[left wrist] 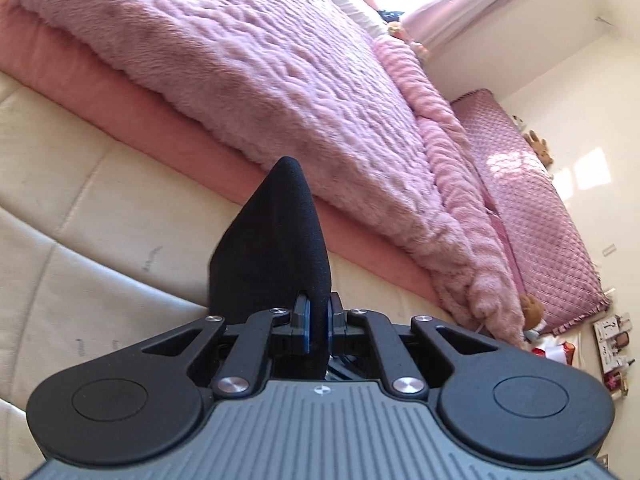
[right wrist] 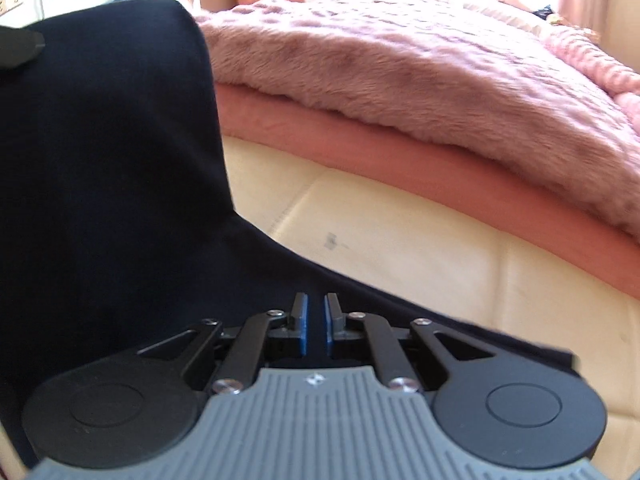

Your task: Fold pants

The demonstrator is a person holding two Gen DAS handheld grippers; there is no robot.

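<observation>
Left claw [left wrist: 318, 322] clamped on a peak of black pants [left wrist: 276, 240] rising ahead of it. Right claw [right wrist: 316, 326] pinching the pants [right wrist: 108, 160], which spread left of it. Pink blanket [left wrist: 248, 64] beyond, cream mattress [right wrist: 400, 248] beneath.

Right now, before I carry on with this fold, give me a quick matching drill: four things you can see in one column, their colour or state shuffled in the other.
Things:
1. pants
2. fluffy blanket
3. padded surface
4. left gripper

Descriptions:
A. cream, stitched panels
B. pink, furry
C. shut on dark cloth
D. dark, partly lifted

Pairs: 1-D, 2-B, 3-A, 4-C
</observation>
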